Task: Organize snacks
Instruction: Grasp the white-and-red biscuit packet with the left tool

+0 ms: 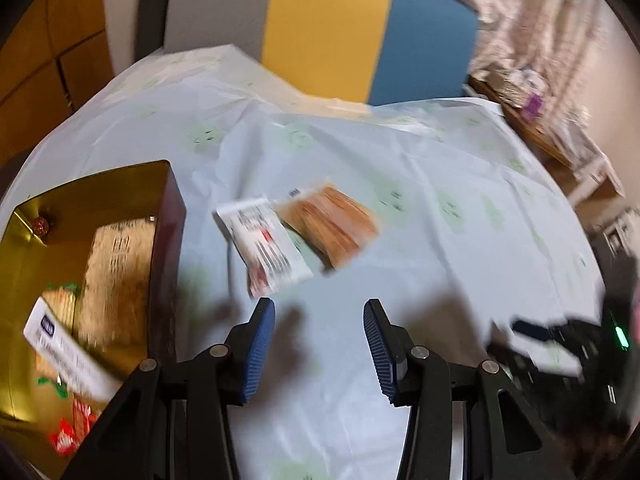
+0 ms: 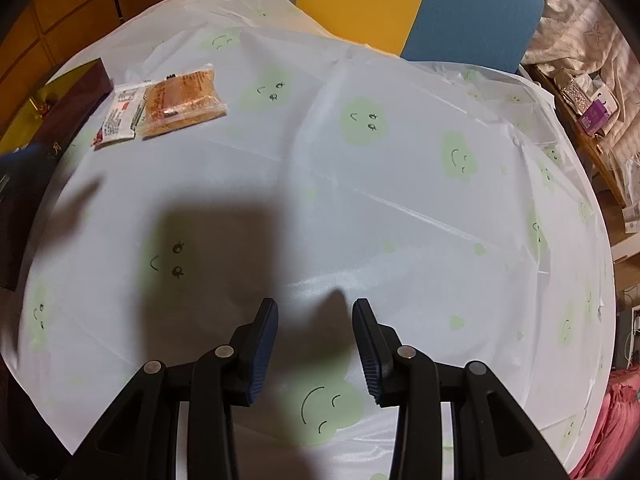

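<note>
- Tongs first: the left tongs are hanging open over the counter, blue pads parted, nothing between them, only pale cloth showing in the gap.
- The right tongs are standing open too, empty, pointing down at a bare stretch of the smiley-print cloth and throwing a broad shadow onto it.
- Just ahead of the left tongs, a white snack packet with red and black print is lying flat on the cloth, apart from the pads.
- Touching its far edge, an orange-brown snack pack in clear wrap is lying beside it; the left view is blurring both.
- The right view is showing the same pair at its far left, the white packet nearest the box and the orange pack overlapping it.
- To the left of the left tongs, the gold-lined box with dark outer walls is sitting on the counter, already holding several snacks: a white-labelled packet leaning across the others, a pale wrapped one behind it, small red wrappers at the near corner.
- Beyond the counter, a chair back in grey, yellow and blue panels is standing at the far edge.
- At the right, a wooden shelf is carrying small clutter, with patterned fabric behind it.
</note>
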{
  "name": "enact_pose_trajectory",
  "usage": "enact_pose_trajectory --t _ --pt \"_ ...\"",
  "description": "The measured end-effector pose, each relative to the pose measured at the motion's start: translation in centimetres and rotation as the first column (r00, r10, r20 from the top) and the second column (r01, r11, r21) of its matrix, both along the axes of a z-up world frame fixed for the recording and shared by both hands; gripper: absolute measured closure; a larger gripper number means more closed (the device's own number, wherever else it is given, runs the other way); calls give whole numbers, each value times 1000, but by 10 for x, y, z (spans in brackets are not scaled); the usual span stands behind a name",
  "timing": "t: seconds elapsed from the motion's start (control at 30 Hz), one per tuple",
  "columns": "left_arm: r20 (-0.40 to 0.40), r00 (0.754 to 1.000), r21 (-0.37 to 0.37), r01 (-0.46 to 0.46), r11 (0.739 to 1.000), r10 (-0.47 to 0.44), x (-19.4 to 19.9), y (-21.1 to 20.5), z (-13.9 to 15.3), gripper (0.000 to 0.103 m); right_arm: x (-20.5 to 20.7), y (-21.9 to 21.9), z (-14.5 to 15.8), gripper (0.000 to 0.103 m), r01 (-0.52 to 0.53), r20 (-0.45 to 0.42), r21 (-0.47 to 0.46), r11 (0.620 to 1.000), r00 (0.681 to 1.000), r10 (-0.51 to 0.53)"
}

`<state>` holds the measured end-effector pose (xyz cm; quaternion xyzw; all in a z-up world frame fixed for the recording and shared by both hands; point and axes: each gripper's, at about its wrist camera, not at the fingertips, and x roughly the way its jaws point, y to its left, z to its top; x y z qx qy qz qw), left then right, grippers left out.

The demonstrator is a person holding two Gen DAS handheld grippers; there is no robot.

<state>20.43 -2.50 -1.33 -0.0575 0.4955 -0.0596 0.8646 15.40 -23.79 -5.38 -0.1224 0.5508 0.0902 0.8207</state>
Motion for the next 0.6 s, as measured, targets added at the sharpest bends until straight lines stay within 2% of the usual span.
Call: enact_pose_trajectory --t 0.1,0.37,0.6 --pt "-37 998 39 -49 998 50 26 4 -9 57 -1 0 4 64 -2 10 13 1000 1000 2" --pt "-104 989 119 -89 989 101 70 10 -35 57 -2 -1 12 64 -9 34 55 998 999 7" --pt "-91 991 186 -83 979 101 82 3 -49 57 0 -3 15 64 -10 43 71 997 999 7"
